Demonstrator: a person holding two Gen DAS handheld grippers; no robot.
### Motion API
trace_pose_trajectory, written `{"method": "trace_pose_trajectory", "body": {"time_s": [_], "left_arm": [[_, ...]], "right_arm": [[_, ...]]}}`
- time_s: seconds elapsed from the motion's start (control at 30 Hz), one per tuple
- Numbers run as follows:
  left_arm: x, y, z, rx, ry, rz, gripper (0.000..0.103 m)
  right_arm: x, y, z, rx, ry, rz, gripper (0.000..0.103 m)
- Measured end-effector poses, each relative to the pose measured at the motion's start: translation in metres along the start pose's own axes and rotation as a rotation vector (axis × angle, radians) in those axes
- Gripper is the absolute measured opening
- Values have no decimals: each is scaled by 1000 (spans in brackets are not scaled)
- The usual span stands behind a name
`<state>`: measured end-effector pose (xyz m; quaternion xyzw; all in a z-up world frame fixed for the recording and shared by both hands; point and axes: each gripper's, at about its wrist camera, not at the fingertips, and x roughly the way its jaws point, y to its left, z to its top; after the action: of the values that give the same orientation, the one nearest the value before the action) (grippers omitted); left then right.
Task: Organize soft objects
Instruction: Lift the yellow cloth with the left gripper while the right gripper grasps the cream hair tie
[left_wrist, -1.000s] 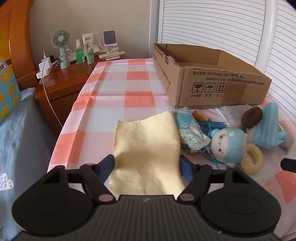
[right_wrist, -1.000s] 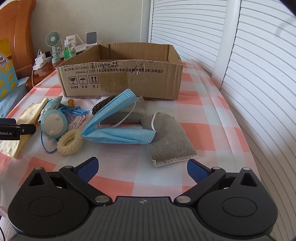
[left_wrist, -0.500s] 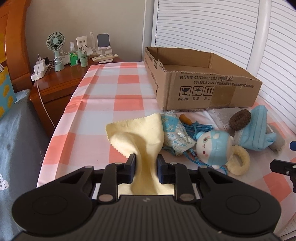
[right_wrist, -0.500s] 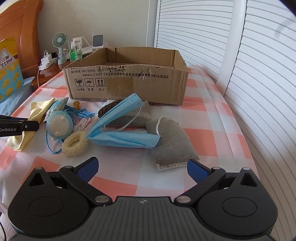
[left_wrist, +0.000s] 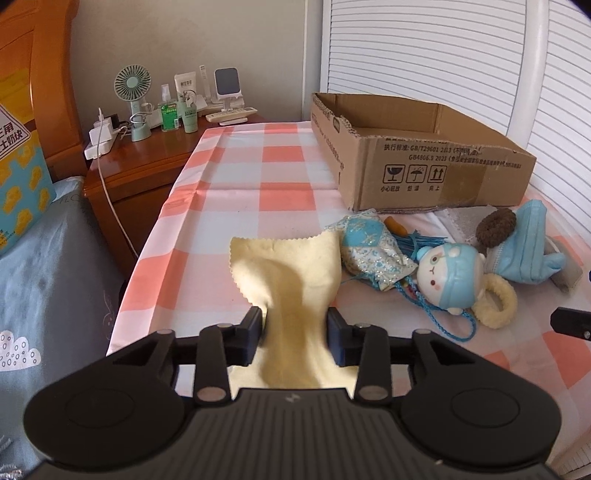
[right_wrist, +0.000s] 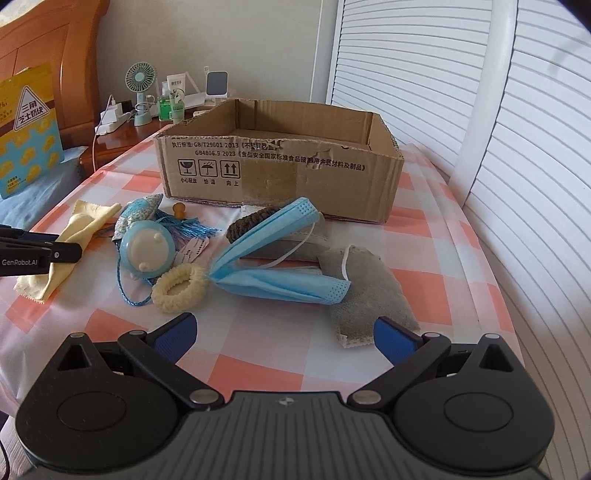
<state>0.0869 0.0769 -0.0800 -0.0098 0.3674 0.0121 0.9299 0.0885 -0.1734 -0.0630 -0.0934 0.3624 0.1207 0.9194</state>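
The left tool (left_wrist: 294, 328) is pinching the pale yellow cloth with pinked edges (left_wrist: 291, 266), its far end draping on the checked table (left_wrist: 258, 173) beside the open cardboard box (right_wrist: 280, 166). The right tool (right_wrist: 284, 332) is hovering, fingers wide apart. The bunched cloth could slip free or drag the blue-capped doll (left_wrist: 450, 273). The box floor is hidden.

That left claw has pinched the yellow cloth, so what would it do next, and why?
Probably lift the yellow cloth and carry it toward the cardboard box. The left tongs are shut on its bunched near end while the far end lies on the checked tablecloth. The open-topped box looks empty from here, and the other soft things lie outside it.
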Motion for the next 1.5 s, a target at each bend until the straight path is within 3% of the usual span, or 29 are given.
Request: {"method": "trace_pose_trajectory", "body": {"time_s": [0.07,0.17,0.23,0.3,0.33,0.57,0.97,1.1,1.5], "left_arm": [[1,1,-2,-20,-3,13,58],[3,0,-4,-41,-17,18,58],[4,-1,-3,-47,-25,13,50],[4,-2,-2,-50,-34,15,30],[4,-2,-2,-52,-37,11,29],[4,2,-2,-72,-43,-2,28],[6,4,0,-71,-35,-14,27],[5,3,2,-43,-35,-21,19],[-27,-3,16,127,-33,-89,17]], "right_arm": [[-2,4,0,-17,-4,9,103],[-3,8,0,-34,-5,47,103],[-2,11,0,-52,-1,80,103],[1,15,0,-72,1,116,103],[2,17,-1,-83,5,134,102],[13,36,-2,-149,24,220,76],[35,52,14,-210,-22,215,43],[31,53,13,-214,-21,207,40],[-5,40,14,-235,-49,231,40]]}}
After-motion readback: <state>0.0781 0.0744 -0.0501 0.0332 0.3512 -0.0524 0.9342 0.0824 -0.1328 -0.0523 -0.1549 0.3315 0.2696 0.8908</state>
